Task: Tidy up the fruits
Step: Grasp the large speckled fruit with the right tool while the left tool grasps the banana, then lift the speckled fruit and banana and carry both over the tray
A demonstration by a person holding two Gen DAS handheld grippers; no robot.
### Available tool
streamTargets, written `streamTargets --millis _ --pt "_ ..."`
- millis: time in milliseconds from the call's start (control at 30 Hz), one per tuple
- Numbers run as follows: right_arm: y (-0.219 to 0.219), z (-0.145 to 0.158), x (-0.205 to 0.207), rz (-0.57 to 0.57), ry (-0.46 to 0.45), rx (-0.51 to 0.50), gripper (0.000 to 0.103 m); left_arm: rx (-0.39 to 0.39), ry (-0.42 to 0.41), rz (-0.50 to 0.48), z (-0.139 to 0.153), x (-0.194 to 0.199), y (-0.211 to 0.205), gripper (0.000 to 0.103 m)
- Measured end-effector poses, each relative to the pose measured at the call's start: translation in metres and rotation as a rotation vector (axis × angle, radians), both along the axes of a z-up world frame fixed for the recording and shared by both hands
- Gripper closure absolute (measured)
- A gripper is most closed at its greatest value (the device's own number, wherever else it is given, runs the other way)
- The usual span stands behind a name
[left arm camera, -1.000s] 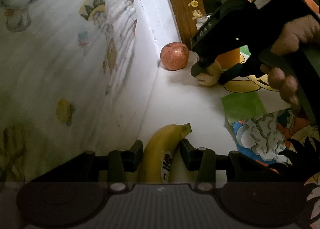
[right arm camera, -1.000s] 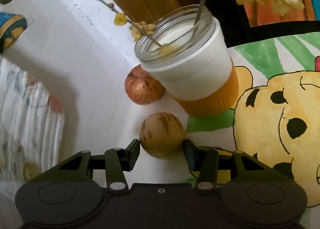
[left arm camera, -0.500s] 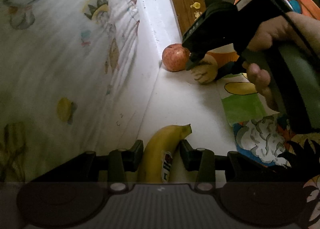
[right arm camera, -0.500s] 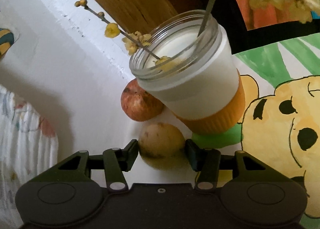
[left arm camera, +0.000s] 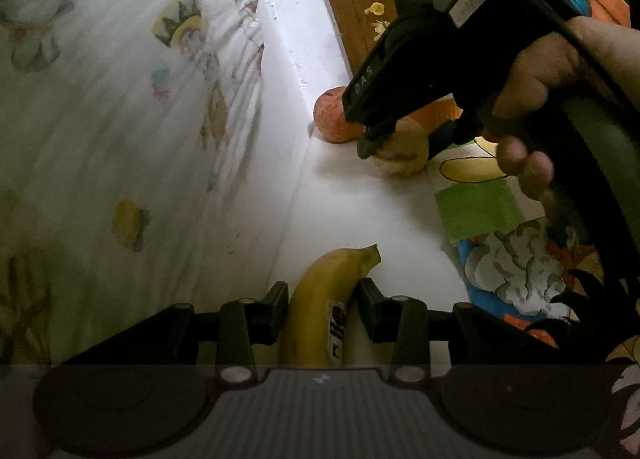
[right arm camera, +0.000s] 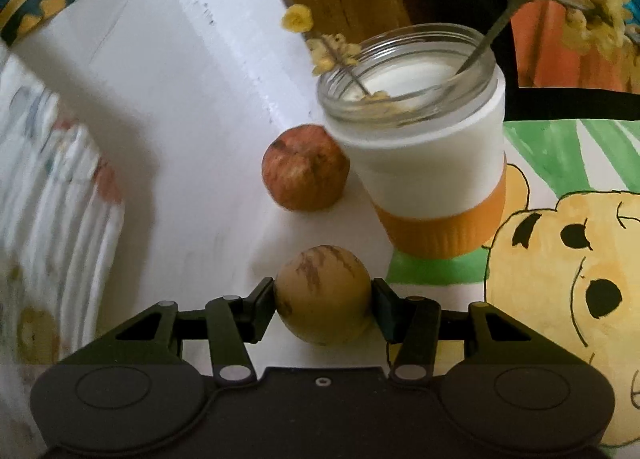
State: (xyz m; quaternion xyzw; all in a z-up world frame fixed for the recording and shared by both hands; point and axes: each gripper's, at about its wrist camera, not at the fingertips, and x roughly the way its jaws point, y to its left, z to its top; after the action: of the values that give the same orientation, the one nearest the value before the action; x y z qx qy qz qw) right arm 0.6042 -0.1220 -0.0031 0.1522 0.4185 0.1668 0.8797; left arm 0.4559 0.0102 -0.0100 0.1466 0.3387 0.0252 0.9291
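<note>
A yellow banana (left arm camera: 320, 299) with a sticker lies on the white ledge (left arm camera: 360, 219), and my left gripper (left arm camera: 322, 301) is shut on it, a pad on each side. My right gripper (right arm camera: 324, 299) is shut on a round tan fruit (right arm camera: 324, 291) with brown streaks. The left wrist view shows that same fruit (left arm camera: 402, 149) low over the ledge, inside the right gripper (left arm camera: 396, 147), which a hand (left arm camera: 560, 71) holds. Just beyond it, a red apple (right arm camera: 304, 175) sits against the wall. That apple (left arm camera: 332, 119) is partly hidden by the right gripper.
A glass jar (right arm camera: 424, 163) with a white and orange sleeve holds dried yellow flower stems, right of the apple and close behind the tan fruit. A cartoon-print cloth (right arm camera: 560, 259) covers the surface to the right. A patterned curtain (left arm camera: 120, 119) hangs on the left.
The right gripper has rolled a little with the tan fruit still between its pads, so the jar and apple now look more upright. The left gripper and banana have stayed put.
</note>
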Motion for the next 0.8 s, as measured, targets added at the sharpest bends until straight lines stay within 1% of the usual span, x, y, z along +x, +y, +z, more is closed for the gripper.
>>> streamTargets --millis 100,233,300,333,433,567,667,733,800 --pt "-0.006 0.001 -0.004 0.006 0.025 0.019 0.05 -0.01 0.012 0.001 0.001 0.002 0.001 0.061" --pt "-0.017 0.003 -0.011 0.0 0.074 0.058 0.05 -0.002 0.021 0.009 0.002 0.004 -0.001 0.064" --pt "-0.022 0.002 -0.015 0.005 0.091 0.07 0.05 -0.015 0.029 0.02 0.005 0.003 0.0 0.065" --pt "-0.023 0.003 -0.018 0.008 0.095 0.071 0.05 -0.04 0.039 0.027 0.007 0.003 0.001 0.066" --pt "-0.026 0.003 -0.027 0.016 0.116 0.085 0.05 -0.148 0.071 0.038 0.014 0.0 0.009 0.066" --pt "-0.029 0.006 -0.037 0.026 0.122 0.096 0.05 -0.249 0.109 0.054 0.021 -0.005 0.019 0.067" --pt "-0.032 0.009 -0.044 0.033 0.124 0.1 0.05 -0.357 0.168 0.057 0.024 -0.005 0.029 0.067" --pt "-0.035 0.012 -0.05 0.037 0.125 0.101 0.05 -0.379 0.174 0.062 0.025 -0.005 0.033 0.067" --pt "-0.036 0.011 -0.051 0.041 0.13 0.103 0.05 -0.371 0.173 0.052 0.023 -0.004 0.033 0.067"
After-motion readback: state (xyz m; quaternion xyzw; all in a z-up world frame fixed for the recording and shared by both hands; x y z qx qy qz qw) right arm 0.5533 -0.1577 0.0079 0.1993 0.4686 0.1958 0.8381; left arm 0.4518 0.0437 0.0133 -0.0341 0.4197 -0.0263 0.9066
